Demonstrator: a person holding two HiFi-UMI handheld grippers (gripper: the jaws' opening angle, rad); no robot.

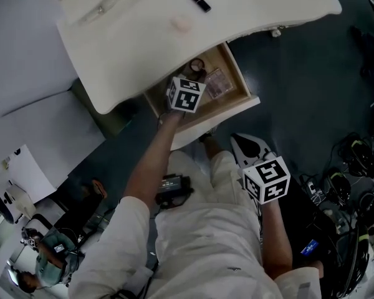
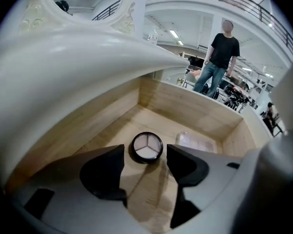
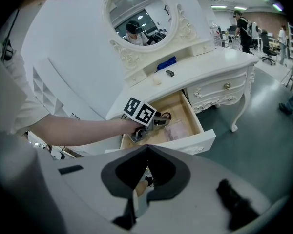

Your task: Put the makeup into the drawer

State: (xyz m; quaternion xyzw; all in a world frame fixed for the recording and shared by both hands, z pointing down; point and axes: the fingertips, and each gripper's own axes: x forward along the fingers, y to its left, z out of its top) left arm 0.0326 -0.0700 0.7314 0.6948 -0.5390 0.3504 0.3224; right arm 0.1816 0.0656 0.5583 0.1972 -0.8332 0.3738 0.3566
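The left gripper (image 2: pixel 145 155) reaches into the open drawer (image 2: pixel 185 106) with its jaws spread, and a round compact (image 2: pixel 147 146) with a 3-part pan lies flat on the drawer's wooden floor just past the jaw tips. The pads stand clear of its rim on both sides, so it looks set down rather than gripped. That piece of makeup therefore seems to be delivered. A clear flat case (image 2: pixel 195 141) lies just beside it, toward the drawer's far right corner as the left gripper view shows it, which makes 2 items inside. The right gripper (image 3: pixel 145 149) hangs low by the person's lap, well apart from the drawer, with its jaws pressed together and nothing between them. On the white table top (image 1: pixel 268 5), a small black stick (image 1: pixel 199 1) lies near the back edge and a pale pinkish piece (image 1: pixel 181 23) lies closer to the front edge above the drawer. Both are too small to identify, but if they are makeup, 2 pieces are left to carry down. The task looks roughly half done. What remains is lifting the left gripper clear, fetching those pieces, and perhaps closing the drawer.
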